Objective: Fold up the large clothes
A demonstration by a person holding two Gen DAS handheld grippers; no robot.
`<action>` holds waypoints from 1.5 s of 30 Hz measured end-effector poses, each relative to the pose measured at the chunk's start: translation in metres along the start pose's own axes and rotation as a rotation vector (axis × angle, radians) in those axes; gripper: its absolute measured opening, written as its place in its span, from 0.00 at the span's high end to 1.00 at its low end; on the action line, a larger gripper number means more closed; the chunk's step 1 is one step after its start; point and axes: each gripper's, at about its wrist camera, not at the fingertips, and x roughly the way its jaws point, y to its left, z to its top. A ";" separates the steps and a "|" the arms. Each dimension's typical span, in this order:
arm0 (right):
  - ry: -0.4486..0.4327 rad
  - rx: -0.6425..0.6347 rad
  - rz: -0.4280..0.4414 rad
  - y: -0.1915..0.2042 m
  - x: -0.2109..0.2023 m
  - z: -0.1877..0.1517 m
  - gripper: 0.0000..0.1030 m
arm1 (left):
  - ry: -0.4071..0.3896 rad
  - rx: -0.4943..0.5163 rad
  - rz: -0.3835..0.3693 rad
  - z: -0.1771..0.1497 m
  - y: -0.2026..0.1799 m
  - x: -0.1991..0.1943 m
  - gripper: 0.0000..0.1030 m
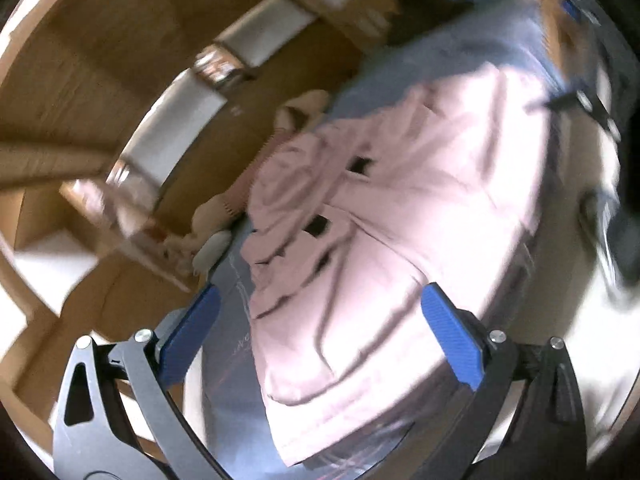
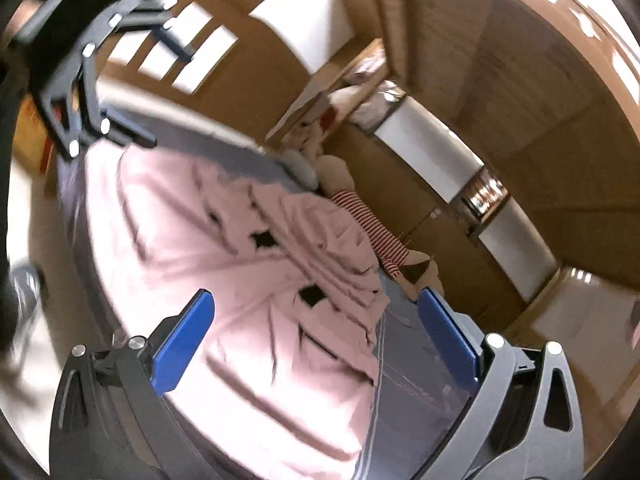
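Note:
A large pink garment (image 1: 372, 216) with small black patches lies spread and creased on a grey-blue bed surface (image 1: 232, 344). It also shows in the right wrist view (image 2: 240, 264). My left gripper (image 1: 320, 336) is open above the garment, its blue pads wide apart and holding nothing. My right gripper (image 2: 320, 340) is open above the garment's edge, also empty. The left gripper appears at the upper left of the right wrist view (image 2: 92, 60), and the right gripper shows at the right edge of the left wrist view (image 1: 592, 108). Both views are motion-blurred.
A stuffed toy in red-and-white stripes (image 2: 372, 224) lies at the bed's far edge, next to the garment. Wooden cabinets with white panels (image 1: 264, 28) and shelves (image 2: 440, 152) stand behind the bed.

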 end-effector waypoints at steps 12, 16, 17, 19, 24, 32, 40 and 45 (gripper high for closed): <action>0.096 -0.402 0.016 0.086 0.003 -0.060 0.01 | 0.088 0.297 -0.023 -0.030 -0.057 0.026 0.02; 0.192 -0.487 -0.029 0.100 0.023 -0.083 0.01 | 0.090 0.304 -0.031 -0.033 -0.057 0.028 0.02; 0.217 -0.514 -0.050 0.103 0.028 -0.089 0.01 | 0.095 0.307 -0.030 -0.034 -0.058 0.029 0.02; 0.254 -0.548 -0.075 0.107 0.035 -0.098 0.01 | 0.113 0.323 -0.021 -0.036 -0.058 0.034 0.02; 0.273 -0.602 -0.144 0.112 0.041 -0.111 0.01 | 0.139 0.338 -0.010 -0.038 -0.057 0.037 0.02; 0.313 -0.622 -0.214 0.105 0.050 -0.123 0.01 | 0.155 0.349 -0.014 -0.040 -0.057 0.040 0.02; 0.328 -0.634 -0.331 0.088 0.060 -0.128 0.01 | 0.163 0.354 -0.011 -0.041 -0.056 0.044 0.02; 0.377 -0.642 -0.348 0.082 0.076 -0.141 0.01 | 0.162 0.366 -0.011 -0.043 -0.059 0.046 0.02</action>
